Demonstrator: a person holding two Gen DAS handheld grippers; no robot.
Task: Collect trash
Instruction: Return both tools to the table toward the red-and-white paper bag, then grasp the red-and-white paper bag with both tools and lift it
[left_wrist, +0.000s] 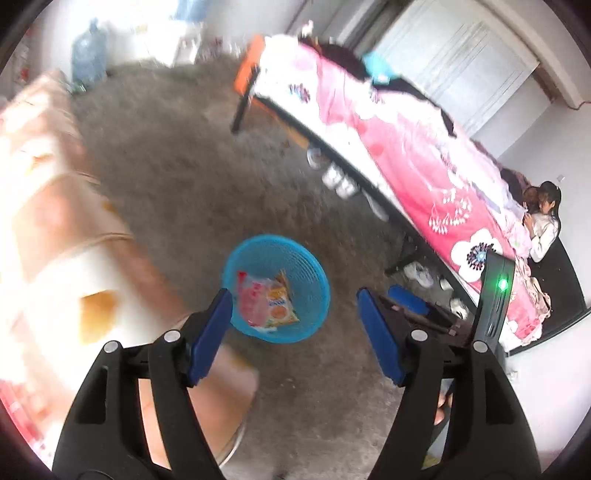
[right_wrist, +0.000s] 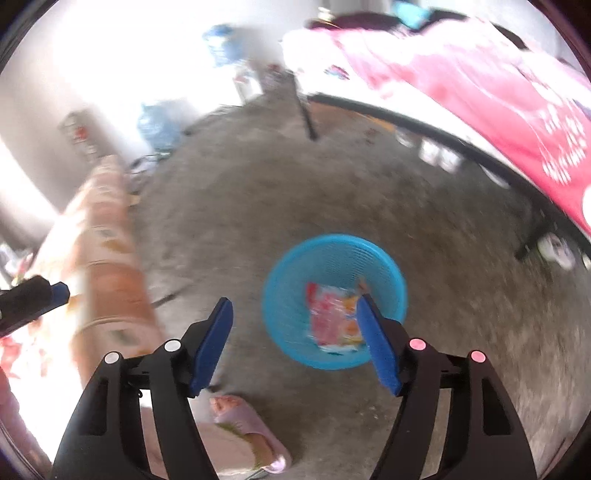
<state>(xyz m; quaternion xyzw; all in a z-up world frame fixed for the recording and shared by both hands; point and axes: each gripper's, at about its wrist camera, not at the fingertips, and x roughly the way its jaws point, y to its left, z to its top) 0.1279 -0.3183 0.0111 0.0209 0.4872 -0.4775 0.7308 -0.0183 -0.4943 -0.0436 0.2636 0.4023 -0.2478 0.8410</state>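
A blue plastic basket (left_wrist: 312, 291) stands on the grey floor, with pink and orange snack wrappers (left_wrist: 264, 301) lying inside it. My left gripper (left_wrist: 293, 332) is open and empty, held above the basket's near side. In the right wrist view the same basket (right_wrist: 295, 273) holds the wrappers (right_wrist: 332, 317). My right gripper (right_wrist: 295, 339) is open and empty above the basket's left rim. The other gripper's body (left_wrist: 495, 291) shows at the right of the left wrist view, and a blue fingertip (right_wrist: 59, 291) shows at the far left of the right wrist view.
A table with an orange patterned cloth (left_wrist: 55, 236) is on the left. A bed with a pink cover (left_wrist: 417, 155) runs along the right, shoes (left_wrist: 338, 181) under it, and a person (left_wrist: 545, 221) sits at its end. A water jug (left_wrist: 86, 51) stands at the back. My slippered foot (right_wrist: 251, 432) is below.
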